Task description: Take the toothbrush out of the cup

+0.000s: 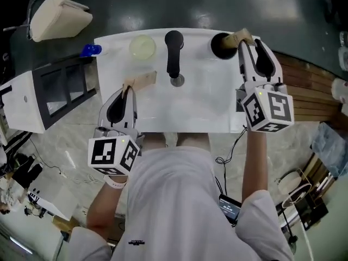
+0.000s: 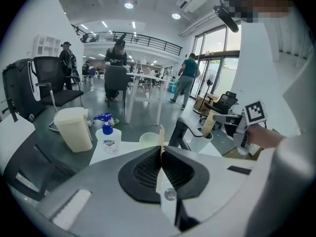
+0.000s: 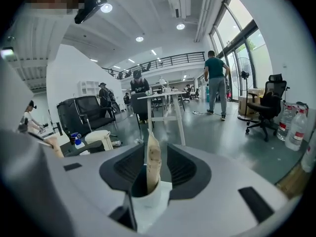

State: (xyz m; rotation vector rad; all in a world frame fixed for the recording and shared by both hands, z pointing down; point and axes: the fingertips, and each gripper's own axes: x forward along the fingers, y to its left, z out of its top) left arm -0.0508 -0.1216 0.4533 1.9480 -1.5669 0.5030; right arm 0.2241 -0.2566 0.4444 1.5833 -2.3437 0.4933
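Observation:
A white cup point(image 1: 220, 45) with a dark inside stands at the basin's back right, and a tan paper-wrapped toothbrush point(image 1: 239, 37) leans out of it. My right gripper point(image 1: 251, 43) is open, one jaw on each side of that wrapped toothbrush point(image 3: 152, 159) and above the cup point(image 3: 148, 204), and the pads do not press on it. My left gripper point(image 1: 128, 90) hangs over the front left of the basin, shut on a second thin tan wrapped toothbrush point(image 1: 140, 81), whose serrated edge point(image 2: 160, 147) stands up between the jaws.
The white basin counter point(image 1: 206, 110) carries a black faucet point(image 1: 174, 56) at its middle, a pale round cup point(image 1: 142, 46) and a blue-capped pump bottle point(image 1: 91, 50) at the back left. A beige bin point(image 1: 57, 16) stands beyond. Office chairs, desks and people fill the background.

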